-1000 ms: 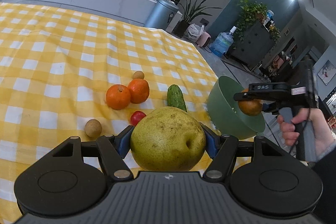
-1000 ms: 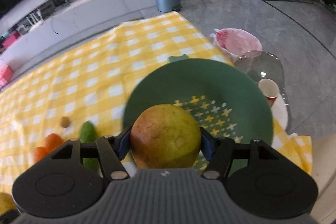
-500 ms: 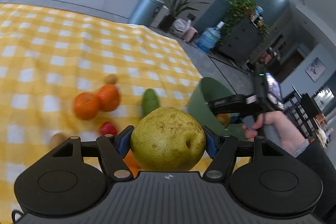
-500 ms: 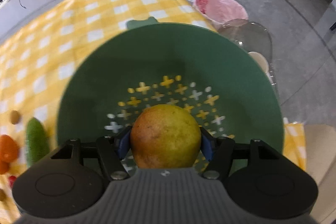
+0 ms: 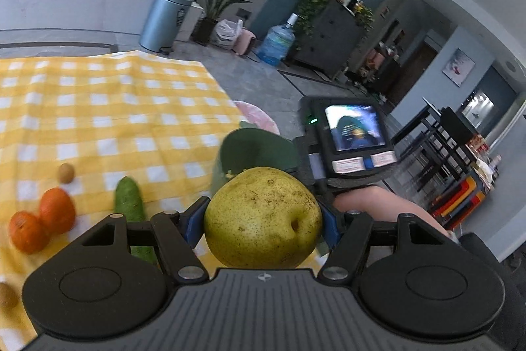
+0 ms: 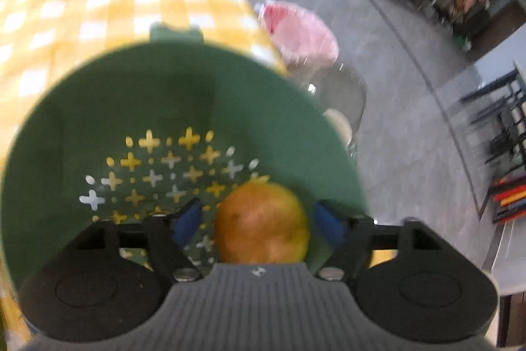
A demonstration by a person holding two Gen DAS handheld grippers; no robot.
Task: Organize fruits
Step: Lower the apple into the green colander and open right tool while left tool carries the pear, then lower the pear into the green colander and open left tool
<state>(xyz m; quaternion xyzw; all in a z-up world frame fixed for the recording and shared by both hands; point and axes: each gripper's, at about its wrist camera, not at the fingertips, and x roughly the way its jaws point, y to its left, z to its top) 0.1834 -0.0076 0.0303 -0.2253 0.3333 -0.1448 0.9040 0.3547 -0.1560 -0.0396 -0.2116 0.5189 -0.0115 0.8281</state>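
Yellow-and-white checked cloth tablecloth [image 5: 108, 120] looks soft and matt, green perforated plastic colander bowl [image 6: 184, 94] smooth, speckled yellow pear [image 5: 263, 216] a bit rough, grey metal bin [image 5: 166, 18] satiny.

No legible text — labels, screen too blurred.

Green bowl [image 5: 256, 150] half hidden behind pear [image 5: 263, 219]; right-wrist view blurred.

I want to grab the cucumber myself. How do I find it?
Look at the yellow checked cloth, near the green bowl. Between the bowl and two oranges lies the cucumber, the only long, green thing among round fruit.
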